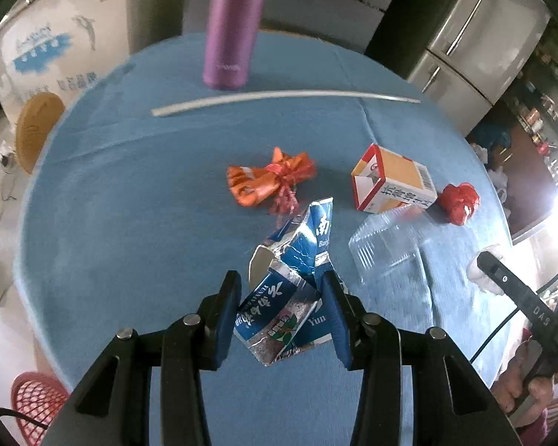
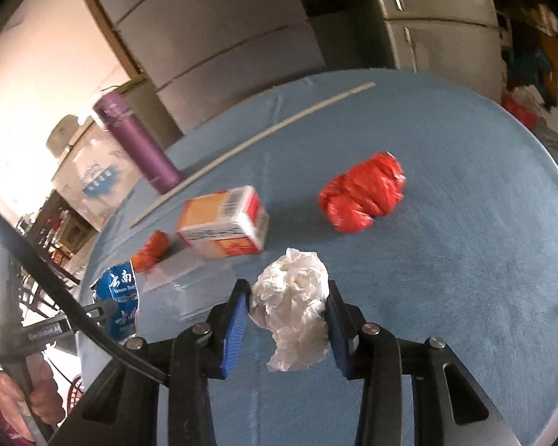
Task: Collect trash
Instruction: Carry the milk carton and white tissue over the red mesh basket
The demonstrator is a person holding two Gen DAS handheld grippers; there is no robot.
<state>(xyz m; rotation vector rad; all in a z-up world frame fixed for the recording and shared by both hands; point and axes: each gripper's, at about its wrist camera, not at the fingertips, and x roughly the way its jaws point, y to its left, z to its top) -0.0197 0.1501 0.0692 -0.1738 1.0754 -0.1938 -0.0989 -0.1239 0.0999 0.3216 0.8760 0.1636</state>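
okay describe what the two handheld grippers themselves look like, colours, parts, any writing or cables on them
Both the left gripper and the right gripper have black angular linkage arms with silver round pins and two blue ribbed fingers. Seen from the side, the left one carries white lettering, too blurred to read surely, and a black cable crosses before it. Bare hands grip both handles.
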